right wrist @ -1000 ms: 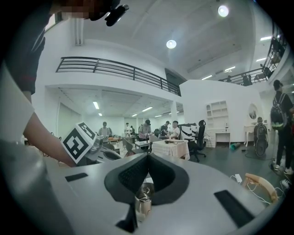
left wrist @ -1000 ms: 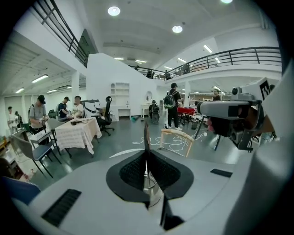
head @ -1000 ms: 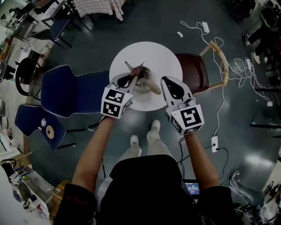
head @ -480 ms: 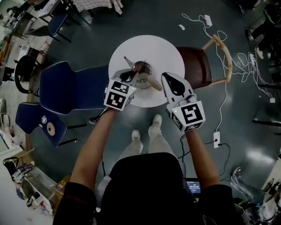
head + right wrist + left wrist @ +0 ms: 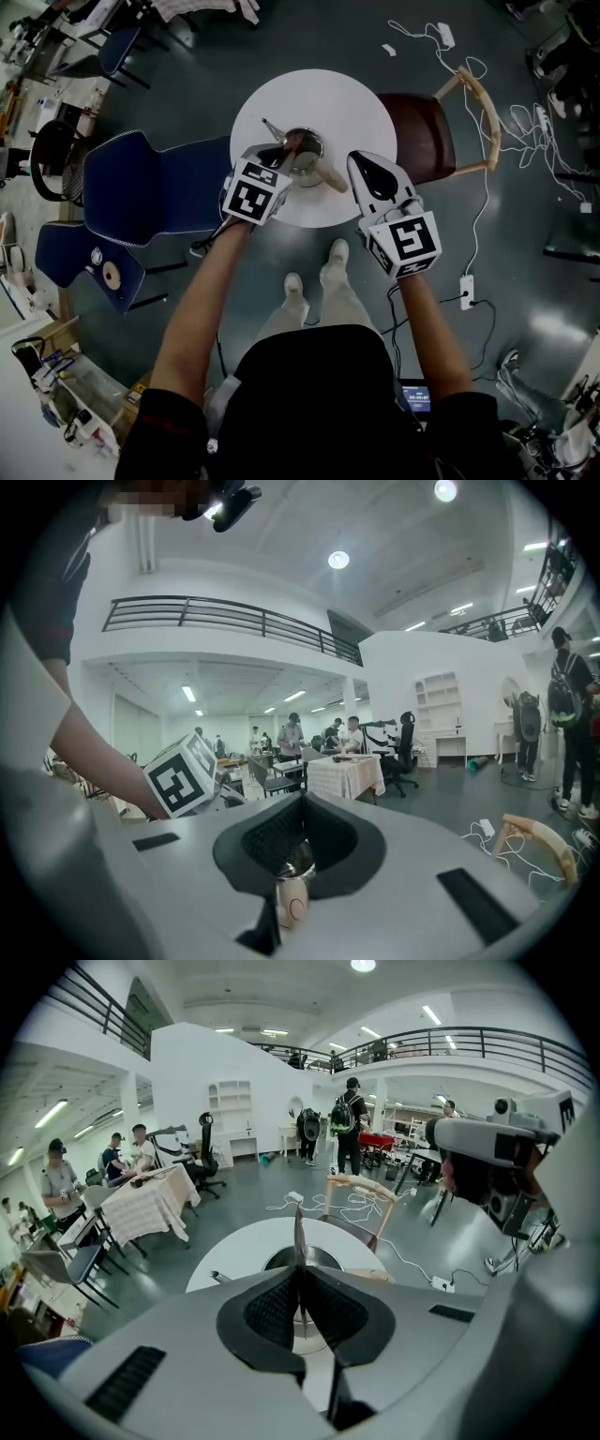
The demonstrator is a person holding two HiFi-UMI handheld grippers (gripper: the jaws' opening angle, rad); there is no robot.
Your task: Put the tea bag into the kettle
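The left gripper [image 5: 300, 1283] is clenched on the tea bag [image 5: 299, 1237], which stands edge-on between its jaws and sticks out past the tips. From the head view the bag hangs over the near-left rim of the kettle [image 5: 307, 155], not clearly over the middle of the mouth. The kettle stands upright near the centre of the round white counter [image 5: 347, 103]. The right gripper [image 5: 292, 874] looks closed on the end of the handle [image 5: 291, 907], which fills the narrow gap between its jaws, so it seems to be steadying the kettle.

The bag is not yet in. The main risk I see is a release too near the rim — the flat bag could catch there, fold over the edge, or slide down the outside onto the counter. A bag that clings to one pad could also come back out when the gripper lifts. If the right gripper twists or pulls on the handle, the kettle could shift under the bag and spoil the aim.
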